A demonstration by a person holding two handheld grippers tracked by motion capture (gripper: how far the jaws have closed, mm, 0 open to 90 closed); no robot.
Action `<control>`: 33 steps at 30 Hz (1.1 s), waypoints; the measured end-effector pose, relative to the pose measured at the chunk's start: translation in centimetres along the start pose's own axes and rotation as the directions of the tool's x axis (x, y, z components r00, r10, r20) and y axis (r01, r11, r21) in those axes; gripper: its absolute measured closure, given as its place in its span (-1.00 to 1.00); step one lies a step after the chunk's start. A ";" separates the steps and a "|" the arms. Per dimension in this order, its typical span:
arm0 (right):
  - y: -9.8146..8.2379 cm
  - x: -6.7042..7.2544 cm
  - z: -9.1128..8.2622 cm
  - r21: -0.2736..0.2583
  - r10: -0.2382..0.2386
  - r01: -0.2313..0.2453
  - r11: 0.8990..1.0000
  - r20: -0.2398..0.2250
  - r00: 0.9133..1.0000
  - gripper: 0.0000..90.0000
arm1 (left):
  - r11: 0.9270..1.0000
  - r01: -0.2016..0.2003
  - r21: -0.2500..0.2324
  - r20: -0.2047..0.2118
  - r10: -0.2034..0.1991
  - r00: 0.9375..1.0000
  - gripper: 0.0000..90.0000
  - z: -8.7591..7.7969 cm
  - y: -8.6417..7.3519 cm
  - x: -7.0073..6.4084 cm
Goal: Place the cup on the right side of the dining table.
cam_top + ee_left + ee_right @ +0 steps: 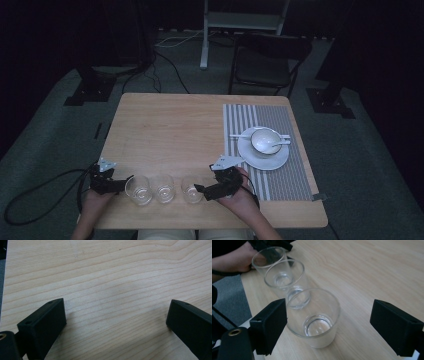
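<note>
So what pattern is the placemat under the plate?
Grey and white stripes on the placemat, best seen in the high view.

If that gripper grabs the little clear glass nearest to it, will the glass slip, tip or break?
The nearest glass looks smooth and hard, so it may slip between the open jaws of the right gripper unless squeezed squarely. It is short, wide and upright, so it probably won't tip easily. Being clear glass beside two other glasses, a knock could likely chip it.

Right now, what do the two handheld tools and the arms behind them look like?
Both tools, left and right, are black with blocky rectangular jaws. Each carries a grey three-cornered plate on top. A black cable trails from the left one. Forearms are bare, no sleeves visible.
</note>
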State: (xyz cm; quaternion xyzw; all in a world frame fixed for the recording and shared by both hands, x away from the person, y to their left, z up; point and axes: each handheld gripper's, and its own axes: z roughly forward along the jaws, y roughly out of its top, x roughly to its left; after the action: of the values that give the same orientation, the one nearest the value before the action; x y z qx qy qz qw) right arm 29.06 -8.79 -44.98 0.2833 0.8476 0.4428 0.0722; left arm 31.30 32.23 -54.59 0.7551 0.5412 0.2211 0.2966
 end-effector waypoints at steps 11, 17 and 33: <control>-1.1 0.5 2.4 0.063 0.002 0.001 0.998 -0.034 0.999 -0.70 | 1.000 -0.001 0.000 0.001 0.001 1.000 -0.93 0.0 0.0 0.0; -1.4 0.8 3.2 0.081 -0.007 0.010 0.997 -0.041 0.999 -0.70 | 1.000 -0.001 0.000 0.001 0.001 1.000 -0.93 0.0 0.0 0.0; -1.4 1.6 5.4 0.126 -0.048 0.051 0.991 -0.023 0.999 -0.69 | 1.000 -0.003 0.000 0.002 0.003 1.000 -0.93 0.0 0.0 0.0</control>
State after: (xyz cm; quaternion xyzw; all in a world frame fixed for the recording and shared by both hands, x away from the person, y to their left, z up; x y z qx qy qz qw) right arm 29.15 -4.72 -49.09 0.2617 0.8814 0.3892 0.0567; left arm 31.30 32.25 -54.59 0.7560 0.5400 0.2208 0.2968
